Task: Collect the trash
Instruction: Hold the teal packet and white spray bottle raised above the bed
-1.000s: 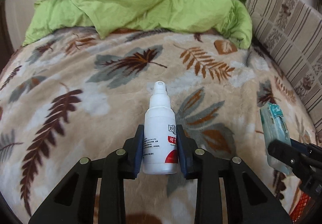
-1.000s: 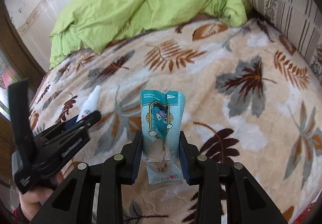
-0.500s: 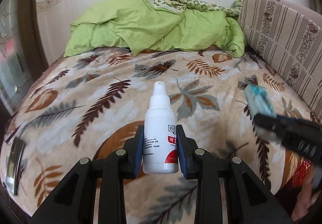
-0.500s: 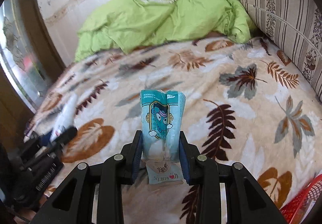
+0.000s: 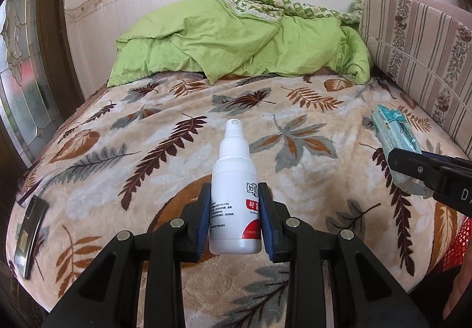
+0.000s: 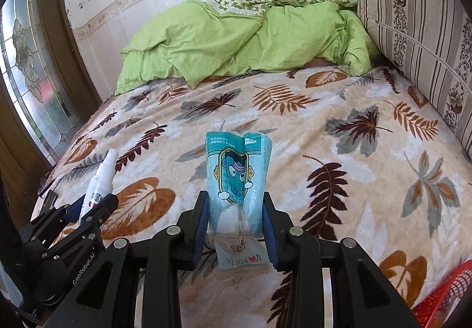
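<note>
The left gripper [image 5: 236, 225] pinches a white spray bottle [image 5: 234, 180], nozzle pointing forward; the right gripper [image 6: 234, 227] pinches a teal packet [image 6: 236, 174] upright. The red basket [image 6: 442, 295] lies low to the right, nearer the right gripper.

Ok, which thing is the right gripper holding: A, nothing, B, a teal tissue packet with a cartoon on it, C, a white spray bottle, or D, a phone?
B: in the right wrist view the right gripper has its blue pads pressed on the teal tissue packet.
</note>
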The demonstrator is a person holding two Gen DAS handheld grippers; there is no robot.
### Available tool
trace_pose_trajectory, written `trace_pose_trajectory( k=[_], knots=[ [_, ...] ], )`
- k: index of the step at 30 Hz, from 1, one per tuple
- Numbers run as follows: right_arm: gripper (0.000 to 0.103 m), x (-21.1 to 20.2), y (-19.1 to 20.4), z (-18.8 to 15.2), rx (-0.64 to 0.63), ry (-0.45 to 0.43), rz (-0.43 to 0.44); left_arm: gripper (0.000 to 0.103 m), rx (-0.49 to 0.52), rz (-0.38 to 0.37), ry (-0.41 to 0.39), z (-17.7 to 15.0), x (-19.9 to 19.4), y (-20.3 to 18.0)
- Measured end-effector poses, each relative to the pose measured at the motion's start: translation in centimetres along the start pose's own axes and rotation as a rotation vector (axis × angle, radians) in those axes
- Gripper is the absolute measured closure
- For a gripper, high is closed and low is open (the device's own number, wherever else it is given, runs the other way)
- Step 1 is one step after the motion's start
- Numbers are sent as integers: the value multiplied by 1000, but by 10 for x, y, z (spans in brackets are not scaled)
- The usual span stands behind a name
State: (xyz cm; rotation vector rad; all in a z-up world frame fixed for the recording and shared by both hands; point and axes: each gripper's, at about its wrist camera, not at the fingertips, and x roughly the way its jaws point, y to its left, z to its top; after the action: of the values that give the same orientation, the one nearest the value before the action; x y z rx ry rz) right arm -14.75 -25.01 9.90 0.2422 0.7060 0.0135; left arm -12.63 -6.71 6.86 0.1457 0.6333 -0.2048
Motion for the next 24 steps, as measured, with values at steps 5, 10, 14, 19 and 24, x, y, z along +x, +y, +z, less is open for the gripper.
trace_pose_trajectory(
  k=[5, 10, 14, 19, 24],
  knots=[
    [67, 4, 0, 1, 12, 11, 2, 74, -6, 0, 5, 1, 4, 2],
    [67, 5, 1, 1, 8, 13, 0, 74, -6, -2, 7, 1, 6, 3],
    [67, 5, 0, 1, 5, 11, -1, 74, -4, -1, 6, 1, 6, 3],
    [67, 4, -1, 0, 9, 9, 0, 74, -5, -1, 7, 1, 6, 2],
    [67, 2, -3, 0, 9, 8, 1, 74, -5, -1, 8, 1, 6, 2]
  ],
)
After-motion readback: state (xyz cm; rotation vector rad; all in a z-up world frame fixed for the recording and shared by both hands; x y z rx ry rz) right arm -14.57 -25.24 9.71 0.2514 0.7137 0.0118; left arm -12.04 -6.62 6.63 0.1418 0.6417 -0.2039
